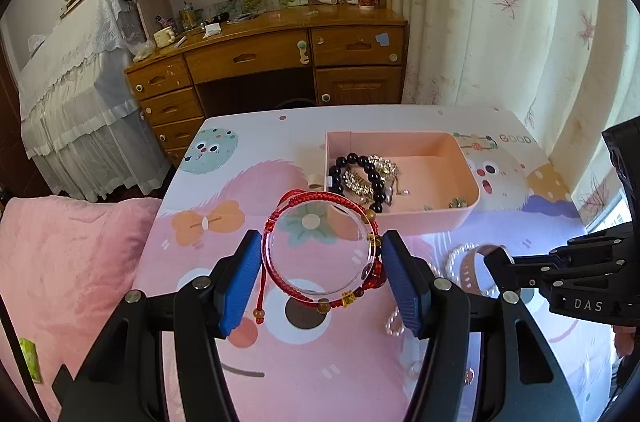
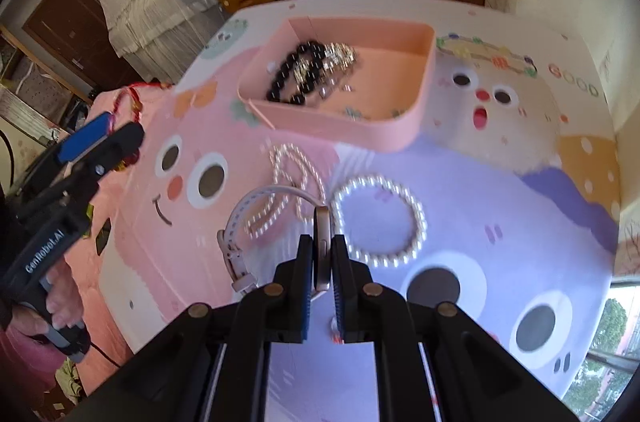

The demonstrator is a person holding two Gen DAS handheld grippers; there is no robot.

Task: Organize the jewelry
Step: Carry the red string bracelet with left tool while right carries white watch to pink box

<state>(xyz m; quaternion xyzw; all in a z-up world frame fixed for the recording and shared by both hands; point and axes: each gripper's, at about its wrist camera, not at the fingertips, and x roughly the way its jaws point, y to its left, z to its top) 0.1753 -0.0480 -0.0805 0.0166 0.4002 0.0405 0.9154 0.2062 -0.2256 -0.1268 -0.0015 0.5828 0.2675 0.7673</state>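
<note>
Left wrist: left gripper pinches bangles mid-frame — right gripper clamps a watch, lower centre.

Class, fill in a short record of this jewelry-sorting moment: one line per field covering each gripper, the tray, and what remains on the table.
left gripper: shut on clear bangle, with red cord bracelet and a beaded red bracelet bunched on it
right gripper: shut on watch, gripped edge-on
pink tray: holds black bead bracelet and sparkly pieces
on table: pearl bracelet, pearl strand
</note>
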